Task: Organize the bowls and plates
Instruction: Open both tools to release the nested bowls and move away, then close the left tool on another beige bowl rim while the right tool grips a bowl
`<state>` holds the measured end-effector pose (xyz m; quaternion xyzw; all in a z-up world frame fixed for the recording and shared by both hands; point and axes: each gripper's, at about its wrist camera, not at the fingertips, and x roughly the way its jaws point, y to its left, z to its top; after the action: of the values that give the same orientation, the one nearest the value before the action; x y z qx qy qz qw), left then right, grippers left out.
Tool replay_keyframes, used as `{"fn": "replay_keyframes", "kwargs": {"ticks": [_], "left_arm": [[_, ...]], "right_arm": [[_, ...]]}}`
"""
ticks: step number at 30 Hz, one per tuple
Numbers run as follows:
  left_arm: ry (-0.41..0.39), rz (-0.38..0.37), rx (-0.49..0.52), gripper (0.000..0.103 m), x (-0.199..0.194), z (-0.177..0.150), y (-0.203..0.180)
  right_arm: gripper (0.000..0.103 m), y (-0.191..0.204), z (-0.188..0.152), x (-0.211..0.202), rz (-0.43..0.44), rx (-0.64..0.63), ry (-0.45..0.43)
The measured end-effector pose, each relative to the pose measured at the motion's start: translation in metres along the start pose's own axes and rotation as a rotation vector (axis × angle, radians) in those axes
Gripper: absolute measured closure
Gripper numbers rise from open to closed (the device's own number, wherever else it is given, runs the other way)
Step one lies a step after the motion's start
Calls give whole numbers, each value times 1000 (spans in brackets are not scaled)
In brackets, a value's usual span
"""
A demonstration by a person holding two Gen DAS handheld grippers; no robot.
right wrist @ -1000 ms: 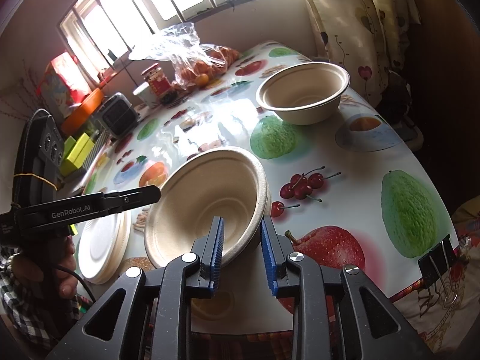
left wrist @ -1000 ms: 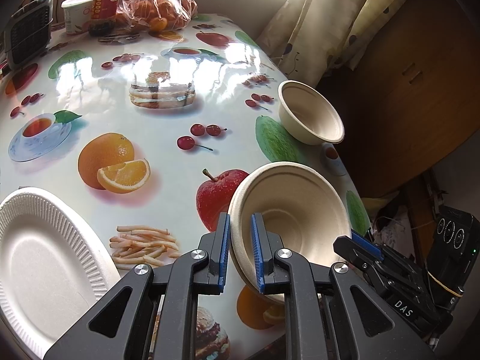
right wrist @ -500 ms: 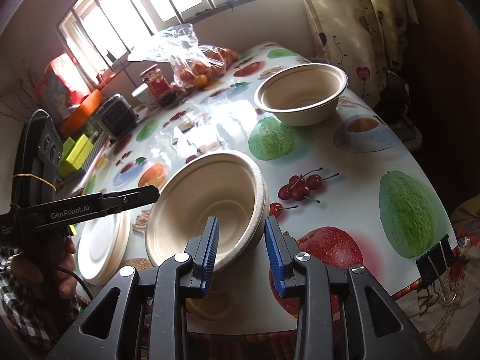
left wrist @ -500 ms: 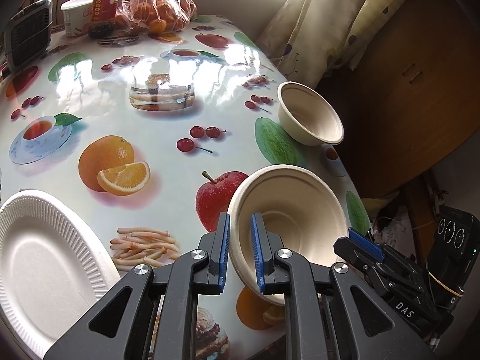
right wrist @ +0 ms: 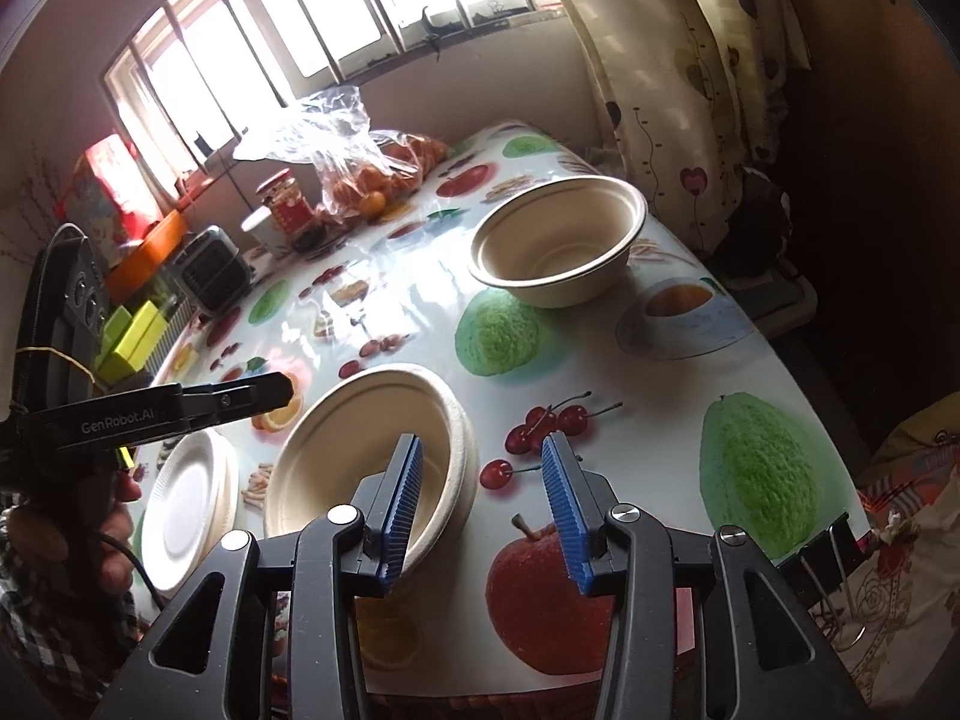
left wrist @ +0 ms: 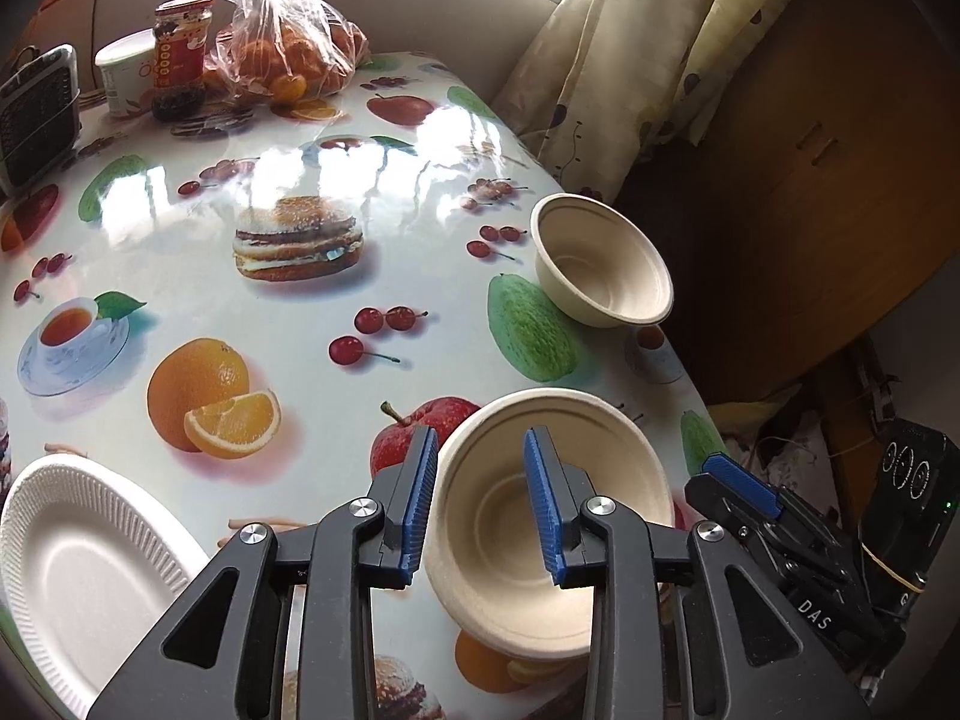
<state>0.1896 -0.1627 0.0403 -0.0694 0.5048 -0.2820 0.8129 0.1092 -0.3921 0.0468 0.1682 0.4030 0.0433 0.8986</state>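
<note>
A stack of beige paper bowls (left wrist: pixel 528 516) (right wrist: pixel 366 456) rests on the fruit-print table near its front edge. My left gripper (left wrist: pixel 480 510) is open, its blue pads either side of the stack's near-left rim, not squeezing it. My right gripper (right wrist: pixel 480 504) is open; its left pad lies over the stack's right rim, its right pad clear of it. A single beige bowl (left wrist: pixel 603 267) (right wrist: pixel 555 240) stands farther back by the right edge. White paper plates (left wrist: pixel 84 588) (right wrist: pixel 189 492) lie stacked at the front left.
At the table's far end are a plastic bag of oranges (left wrist: pixel 288 54), a red-lidded jar (left wrist: pixel 177 54), a white cup (left wrist: pixel 123 78) and a small black heater (left wrist: pixel 36 114). The right table edge drops off beside curtains (left wrist: pixel 624 60).
Both grippers opened and let go of the bowl stack. The stack, held tilted before, now sits flat on the table.
</note>
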Motion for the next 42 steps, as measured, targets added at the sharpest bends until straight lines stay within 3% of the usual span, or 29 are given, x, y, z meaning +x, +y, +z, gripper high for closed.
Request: {"fn": "replay_keyframes", "kwargs": {"ticks": [26,42], "left_arm": [[-30,22,85,72,42,87,-27],[25,29,123,72,94,125,-31]], "right_arm": [[59,-51,60,25,-129,-15,-48],[59,-74,84,55,-119,7,-33]]}}
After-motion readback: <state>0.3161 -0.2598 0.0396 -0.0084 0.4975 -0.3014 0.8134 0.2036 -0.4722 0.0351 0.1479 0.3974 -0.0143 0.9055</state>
